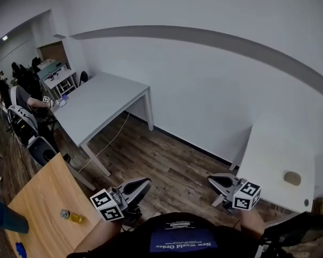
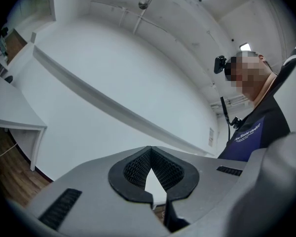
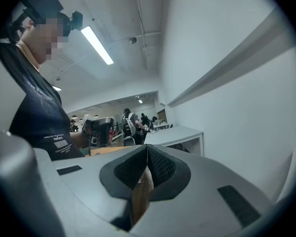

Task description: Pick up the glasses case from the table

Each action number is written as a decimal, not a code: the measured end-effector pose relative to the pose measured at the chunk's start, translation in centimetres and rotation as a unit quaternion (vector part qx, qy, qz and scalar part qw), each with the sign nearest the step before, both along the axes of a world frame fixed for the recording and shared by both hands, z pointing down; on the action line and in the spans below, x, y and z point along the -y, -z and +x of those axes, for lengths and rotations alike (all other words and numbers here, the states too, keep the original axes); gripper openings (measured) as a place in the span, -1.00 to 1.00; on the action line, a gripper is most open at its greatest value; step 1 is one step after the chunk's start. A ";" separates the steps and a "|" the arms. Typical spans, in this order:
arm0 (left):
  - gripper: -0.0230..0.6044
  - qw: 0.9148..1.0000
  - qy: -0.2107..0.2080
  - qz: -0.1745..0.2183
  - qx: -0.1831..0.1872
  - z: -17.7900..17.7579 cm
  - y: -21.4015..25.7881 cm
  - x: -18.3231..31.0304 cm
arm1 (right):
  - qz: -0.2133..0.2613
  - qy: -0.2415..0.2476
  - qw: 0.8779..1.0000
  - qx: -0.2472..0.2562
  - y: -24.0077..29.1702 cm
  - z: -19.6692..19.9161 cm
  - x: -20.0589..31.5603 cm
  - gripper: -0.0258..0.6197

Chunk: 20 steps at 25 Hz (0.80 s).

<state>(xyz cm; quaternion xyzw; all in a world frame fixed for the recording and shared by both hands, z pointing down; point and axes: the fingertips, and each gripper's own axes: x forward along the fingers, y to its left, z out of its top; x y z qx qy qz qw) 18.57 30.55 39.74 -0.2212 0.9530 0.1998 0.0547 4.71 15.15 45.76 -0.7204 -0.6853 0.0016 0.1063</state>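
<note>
- Only the head view shows the small tan oval glasses case (image 1: 292,178). It lies on the white table at the right (image 1: 269,160), toward that table's near right edge and well apart from both grippers.
- The left gripper view shows the grey left gripper (image 2: 150,151) with its black ribbed pads (image 2: 133,169) met at the tips and nothing between them. It faces a bare white wall (image 2: 113,68).
- The right gripper view shows the grey right gripper (image 3: 147,147) closed and empty in the same way. It faces a long white table (image 3: 180,132) with people (image 3: 129,122) beyond it.
- In the head view, a light wooden table (image 1: 43,198) at lower left carries a small yellow bottle (image 1: 71,215). Dark plank floor (image 1: 167,165) separates the right gripper from the case's table.
- The case's long axis seems to run left to right across the head view, but the case is too small there to tell its ends apart.
</note>
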 end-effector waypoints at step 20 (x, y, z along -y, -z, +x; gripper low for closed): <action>-0.94 0.996 -0.084 0.010 0.015 -17.0 -1.3 -27.7 | 0.050 -0.065 0.996 0.033 0.9 -13.2 -24.8 -0.92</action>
